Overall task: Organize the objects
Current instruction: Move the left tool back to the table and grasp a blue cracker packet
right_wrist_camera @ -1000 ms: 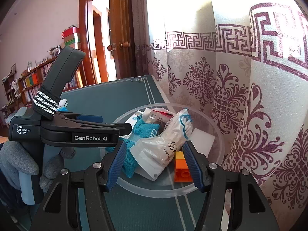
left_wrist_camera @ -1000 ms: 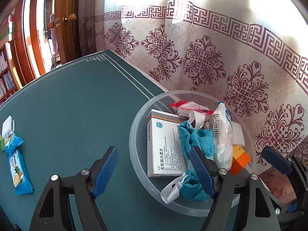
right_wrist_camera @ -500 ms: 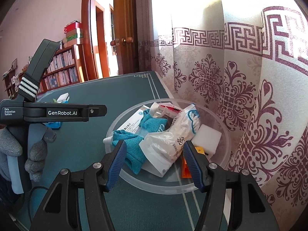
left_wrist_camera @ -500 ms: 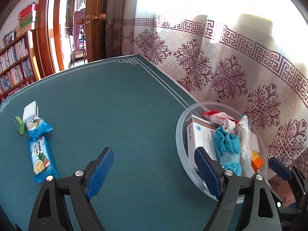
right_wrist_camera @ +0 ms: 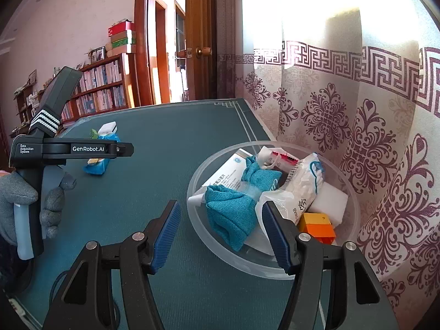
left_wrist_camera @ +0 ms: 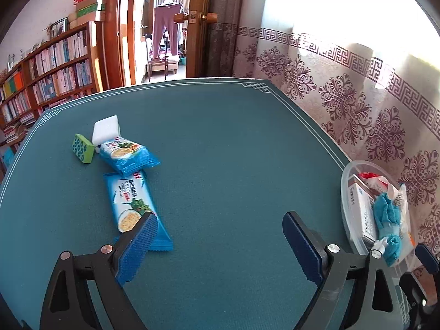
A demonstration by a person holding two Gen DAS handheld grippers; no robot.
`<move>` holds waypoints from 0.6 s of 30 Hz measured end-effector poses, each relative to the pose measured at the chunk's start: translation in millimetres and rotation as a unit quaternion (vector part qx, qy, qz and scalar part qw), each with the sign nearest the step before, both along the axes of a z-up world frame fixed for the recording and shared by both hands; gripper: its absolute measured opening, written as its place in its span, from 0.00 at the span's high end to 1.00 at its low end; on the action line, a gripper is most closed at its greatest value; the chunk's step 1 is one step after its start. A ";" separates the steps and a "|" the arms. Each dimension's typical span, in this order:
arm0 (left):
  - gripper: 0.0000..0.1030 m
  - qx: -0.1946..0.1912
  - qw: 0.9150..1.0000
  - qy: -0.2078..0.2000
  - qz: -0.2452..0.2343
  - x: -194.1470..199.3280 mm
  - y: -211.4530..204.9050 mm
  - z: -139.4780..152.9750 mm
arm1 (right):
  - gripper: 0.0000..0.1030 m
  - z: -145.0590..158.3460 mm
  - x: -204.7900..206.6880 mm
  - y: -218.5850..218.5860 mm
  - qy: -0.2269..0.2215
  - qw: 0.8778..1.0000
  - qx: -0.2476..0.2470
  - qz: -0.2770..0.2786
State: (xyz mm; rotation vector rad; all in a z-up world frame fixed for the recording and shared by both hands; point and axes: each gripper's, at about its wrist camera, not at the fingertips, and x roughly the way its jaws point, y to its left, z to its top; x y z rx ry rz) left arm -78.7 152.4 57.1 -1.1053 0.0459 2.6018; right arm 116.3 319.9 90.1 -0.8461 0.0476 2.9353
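Swung away from the clear bowl [left_wrist_camera: 347,192] of sorted things toward two blue snack packs [left_wrist_camera: 134,209] left on the counter [left_wrist_camera: 233,165], the left gripper [left_wrist_camera: 220,244] has just been opening, empty, while the right gripper [right_wrist_camera: 221,233] hovers open at the bowl's rim.

A clear round bowl [right_wrist_camera: 275,261] is seen on the green tabletop [right_wrist_camera: 170,143], filled with a teal cloth [right_wrist_camera: 233,211], a white box [right_wrist_camera: 228,173], a plastic packet [right_wrist_camera: 299,189], a white sponge [right_wrist_camera: 330,200] and an orange block [right_wrist_camera: 319,228]. The right gripper [right_wrist_camera: 221,233] is held parted and empty over the bowl's near rim. Left of the bowl, the left gripper [right_wrist_camera: 121,148] is gripped by a grey-gloved hand [right_wrist_camera: 16,200].
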 end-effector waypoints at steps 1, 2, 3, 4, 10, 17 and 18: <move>0.08 0.001 1.000 -0.002 0.008 -2.5 -6.0 -0.6 | 0.39 -0.3 -0.8 -2.9 -0.001 1.000 0.000 0.003; 0.08 0.002 1.000 -0.003 0.016 -4.8 -11.5 -1.1 | 0.39 -0.4 -2.0 -5.4 -0.001 1.000 0.001 0.006; 0.07 0.002 1.000 -0.004 0.024 -7.3 -17.1 -1.7 | 0.39 -0.3 -3.1 -8.3 -0.002 1.000 0.001 0.009; 0.07 0.001 0.999 -0.005 0.033 -9.3 -22.1 -2.3 | 0.39 -0.1 -4.4 -11.2 -0.003 1.000 0.002 0.013; 0.06 -0.009 0.996 -0.018 0.083 -23.7 -50.5 -11.2 | 0.38 -1.1 -19.9 -27.4 -0.011 0.999 -0.002 0.043; 0.06 -0.025 0.993 -0.031 0.108 -38.0 -63.4 -25.4 | 0.38 -7.0 -42.8 -47.1 -0.026 0.997 -0.010 0.076; 0.06 -0.028 0.993 -0.032 0.110 -40.3 -63.9 -26.7 | 0.38 -7.7 -44.7 -49.6 -0.027 0.996 -0.011 0.080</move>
